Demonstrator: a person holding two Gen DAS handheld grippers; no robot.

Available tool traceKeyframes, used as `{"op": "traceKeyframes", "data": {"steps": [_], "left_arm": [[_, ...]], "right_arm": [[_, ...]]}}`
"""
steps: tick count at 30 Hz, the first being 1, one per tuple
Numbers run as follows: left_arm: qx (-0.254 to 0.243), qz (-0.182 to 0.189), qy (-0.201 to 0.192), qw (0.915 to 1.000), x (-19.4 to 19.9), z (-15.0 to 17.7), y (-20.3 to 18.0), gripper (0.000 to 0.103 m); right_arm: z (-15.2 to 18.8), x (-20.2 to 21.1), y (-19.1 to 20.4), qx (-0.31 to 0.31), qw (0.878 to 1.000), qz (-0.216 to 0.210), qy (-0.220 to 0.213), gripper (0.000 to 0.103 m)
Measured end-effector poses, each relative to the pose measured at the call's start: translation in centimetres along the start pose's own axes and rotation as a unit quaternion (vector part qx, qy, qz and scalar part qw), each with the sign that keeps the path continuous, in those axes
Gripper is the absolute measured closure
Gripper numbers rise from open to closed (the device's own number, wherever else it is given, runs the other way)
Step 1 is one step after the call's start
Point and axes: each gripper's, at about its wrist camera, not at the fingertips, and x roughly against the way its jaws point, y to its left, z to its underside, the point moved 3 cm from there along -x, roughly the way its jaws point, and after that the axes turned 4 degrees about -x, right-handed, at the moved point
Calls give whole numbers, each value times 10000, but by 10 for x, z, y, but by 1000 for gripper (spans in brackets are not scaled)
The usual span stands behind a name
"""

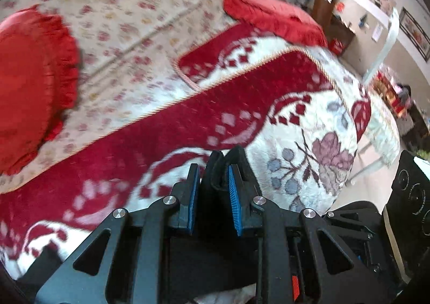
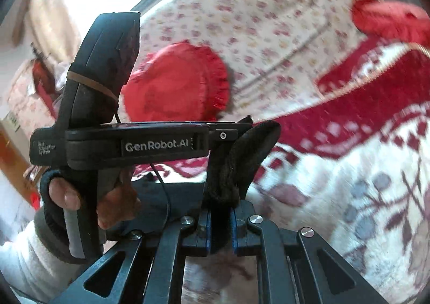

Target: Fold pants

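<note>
The pants are black fabric. In the left wrist view a bunched fold of them point(image 1: 228, 164) sticks up between the blue pads, and my left gripper point(image 1: 213, 183) is shut on it above the blanket. In the right wrist view my right gripper point(image 2: 219, 212) is shut on another thick fold of the pants point(image 2: 242, 153). The left gripper's body point(image 2: 121, 142), held in a gloved hand, is right next to that fold on its left. The rest of the pants hangs below, out of sight.
A red and white flowered blanket point(image 1: 242, 115) covers the sofa seat point(image 1: 121, 21). Red ruffled cushions lie at the left point(image 1: 29, 83) and far right point(image 1: 271, 16). A room with furniture opens to the right point(image 1: 389, 89).
</note>
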Motion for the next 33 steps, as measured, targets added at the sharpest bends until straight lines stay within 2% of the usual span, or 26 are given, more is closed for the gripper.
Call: {"op": "traceKeyframes", "data": {"steps": [5,9,10,12,14,20,22,24,26,28,30,33], "left_arm": [[581,-137,-156,9981,42,22,45,82],[1140,-146,-250,9931,69,49,80,80],[1383,-82,-299,9899,77,60,92,76],[1786,42,-384,9832,84,77,107,46],[2330,294,-475,9709,86,98,122,37],[2829,604,-440,9562,79,121,134,37],[2847,685,-386,9554,73,119,130,37],[2772,654,-337,9580,70,118,127,37],[2751,442,-294,9600,69,119,128,38],[2788,288,-219,9597,69,123,133,50],[2832,98,-107,9589,67,130,140,54],[2800,-674,70,9576,64,145,154,54]], "right_arm": [[0,-11,47,488,9983,-293,94,93],[9,-35,81,842,9949,-467,288,93],[11,-41,88,899,9941,-503,344,93],[17,-51,97,966,9926,-577,452,93],[22,-61,104,1024,9914,-620,537,93],[33,-78,115,1141,9883,-627,789,93],[36,-81,118,1222,9869,-629,840,93],[37,-84,124,1322,9854,-634,860,93],[40,-83,131,1430,9836,-653,881,93],[43,-82,136,1500,9820,-699,915,93],[47,-84,140,1526,9803,-776,988,93],[58,-103,147,1553,9760,-905,1226,93]]}}
